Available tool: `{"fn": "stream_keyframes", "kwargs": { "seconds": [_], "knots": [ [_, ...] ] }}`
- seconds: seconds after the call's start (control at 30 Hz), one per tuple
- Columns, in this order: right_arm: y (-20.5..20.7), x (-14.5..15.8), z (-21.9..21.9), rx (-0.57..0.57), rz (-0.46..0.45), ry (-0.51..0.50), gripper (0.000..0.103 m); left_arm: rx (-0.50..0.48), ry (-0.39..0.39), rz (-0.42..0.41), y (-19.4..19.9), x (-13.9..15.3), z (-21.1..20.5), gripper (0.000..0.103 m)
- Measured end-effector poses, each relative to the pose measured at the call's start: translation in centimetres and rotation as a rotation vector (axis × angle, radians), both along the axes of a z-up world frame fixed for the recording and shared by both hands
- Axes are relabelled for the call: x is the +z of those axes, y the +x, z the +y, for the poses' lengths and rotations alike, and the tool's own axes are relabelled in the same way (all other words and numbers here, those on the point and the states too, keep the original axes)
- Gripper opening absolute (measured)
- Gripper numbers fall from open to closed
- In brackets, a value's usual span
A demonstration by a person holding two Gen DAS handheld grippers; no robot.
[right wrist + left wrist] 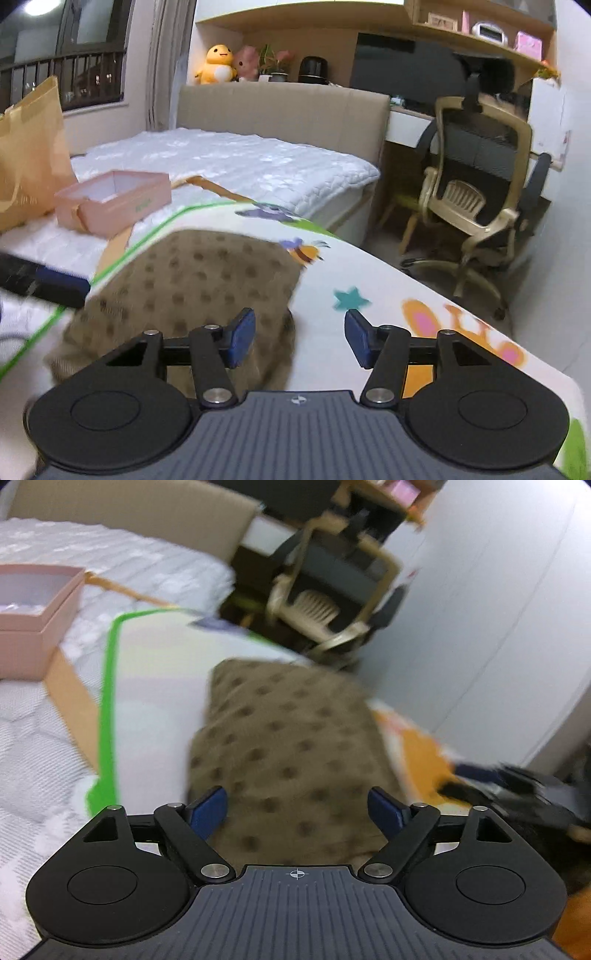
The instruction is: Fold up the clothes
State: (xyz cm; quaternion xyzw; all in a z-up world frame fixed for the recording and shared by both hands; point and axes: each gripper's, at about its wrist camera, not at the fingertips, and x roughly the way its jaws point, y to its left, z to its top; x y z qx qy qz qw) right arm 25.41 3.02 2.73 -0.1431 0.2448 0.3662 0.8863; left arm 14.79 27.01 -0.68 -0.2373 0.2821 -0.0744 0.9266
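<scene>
A folded brown garment with dark dots (pixel 288 746) lies on a white play mat with a green border (pixel 155 686). My left gripper (pixel 297 812) hovers over its near end, open, with nothing between its blue pads. In the right wrist view the same garment (pixel 199 280) lies ahead and to the left on the cartoon-printed mat (pixel 388 291). My right gripper (pixel 300 339) stands open above the garment's right edge, empty. The other gripper's dark body (pixel 40 282) shows at the left edge.
A pink open box (pixel 114 201) and a tan paper bag (pixel 29 158) sit on the white quilted bed (pixel 229 162). A beige office chair (pixel 476 206) and desk stand to the right. The mat's right edge drops to the floor.
</scene>
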Motion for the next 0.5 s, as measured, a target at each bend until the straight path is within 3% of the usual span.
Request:
{"fn": "stream_keyframes", "kwargs": {
  "seconds": [0.1,0.2,0.37,0.5],
  "knots": [
    [0.6,-2.9,2.7,0.001,-0.057,-0.112,0.054,-0.020,0.029,-0.032,-0.1,0.6,-0.8,0.093],
    [2.0,-5.6,3.3,-0.061,-0.081,-0.194,0.054,-0.012,0.036,-0.005,0.1,0.0,-1.1,0.093],
    [2.5,-3.3,1.7,-0.102,-0.083,-0.116,0.055,-0.023,0.018,0.011,0.1,-0.7,-1.1,0.093],
    [2.7,0.0,2.9,-0.040,-0.090,0.021,0.059,-0.043,0.031,-0.006,0.4,-0.6,-1.5,0.093]
  ]
}}
